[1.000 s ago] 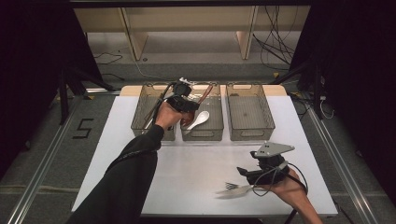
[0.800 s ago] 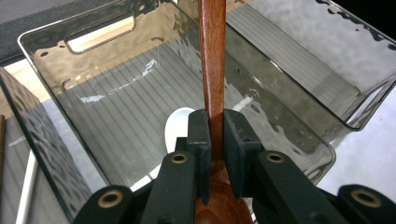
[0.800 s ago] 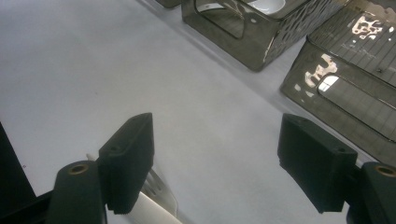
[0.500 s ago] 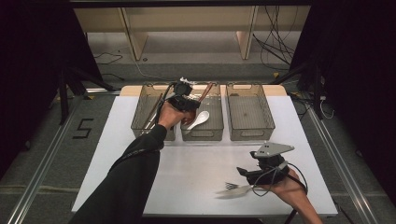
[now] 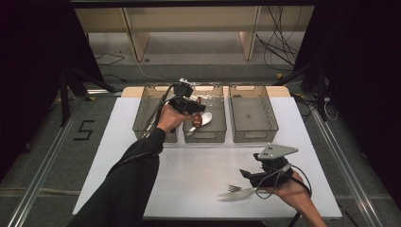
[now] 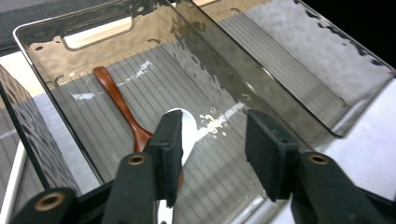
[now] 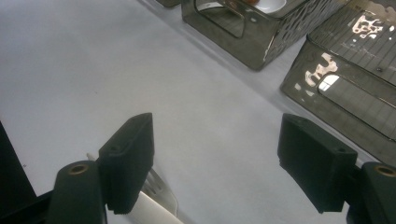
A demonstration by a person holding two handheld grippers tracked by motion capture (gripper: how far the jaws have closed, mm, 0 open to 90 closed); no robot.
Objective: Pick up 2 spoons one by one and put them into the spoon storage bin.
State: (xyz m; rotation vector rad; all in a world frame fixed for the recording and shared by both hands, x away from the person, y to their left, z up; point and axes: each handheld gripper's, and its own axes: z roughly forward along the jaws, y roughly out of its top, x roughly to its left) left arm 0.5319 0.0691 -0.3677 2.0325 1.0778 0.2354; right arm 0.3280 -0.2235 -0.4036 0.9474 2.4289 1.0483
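1. The left gripper [image 6: 212, 140] is hovering open over the middle bin [image 5: 204, 135], with the white spoon [image 6: 183, 128] lying just below its jaws beside the wooden spoon [image 6: 122, 106]; lifting straight up should avoid nudging either.
2. The right gripper [image 5: 246, 174] is standing open just above the white fork [image 5: 236, 191]; it should lower squarely over the handle before closing.
3. The left arm is reaching far forward, while the right hand is staying low by the near table edge.
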